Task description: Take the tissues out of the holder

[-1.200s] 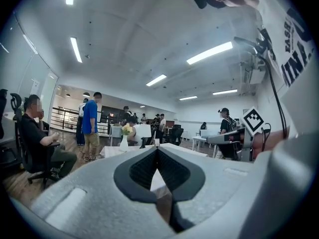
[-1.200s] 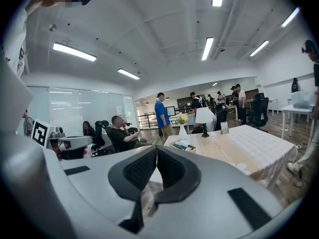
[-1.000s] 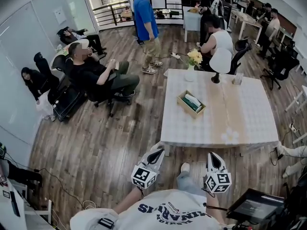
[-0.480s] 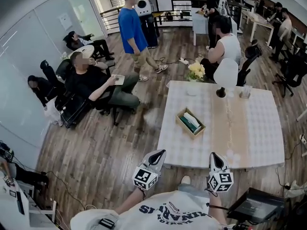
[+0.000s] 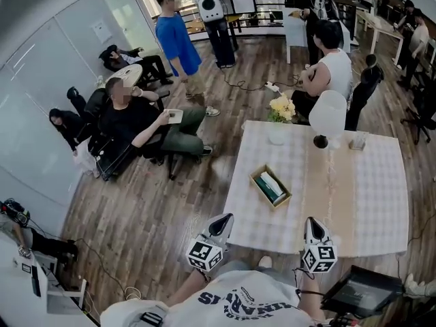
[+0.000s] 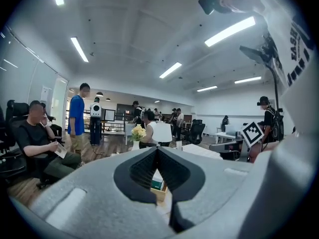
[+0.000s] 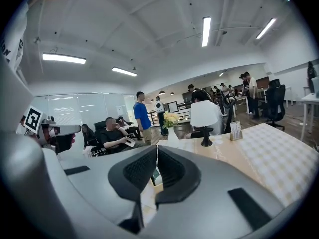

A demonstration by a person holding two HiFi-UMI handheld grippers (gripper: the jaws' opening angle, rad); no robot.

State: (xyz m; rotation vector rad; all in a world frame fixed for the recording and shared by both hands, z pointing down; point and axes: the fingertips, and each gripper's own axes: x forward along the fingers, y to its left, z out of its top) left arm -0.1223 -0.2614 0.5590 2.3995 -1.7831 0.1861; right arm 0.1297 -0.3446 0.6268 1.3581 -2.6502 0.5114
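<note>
I look down on a brown wood-plank floor and a square table draped in a pale, finely checked cloth, with a beige fabric runner laid across it. At the far edge stand a white dome-shaded lamp on a dark stem and a white vase of yellow flowers. The shallow rectangular wooden holder lies skewed near the table's middle, left of the runner, with the white and green tissues inside it. My left gripper and right gripper hover at the near edge, well apart from the holder. Each has its dark ribbed pads pressed together on nothing.
</note>
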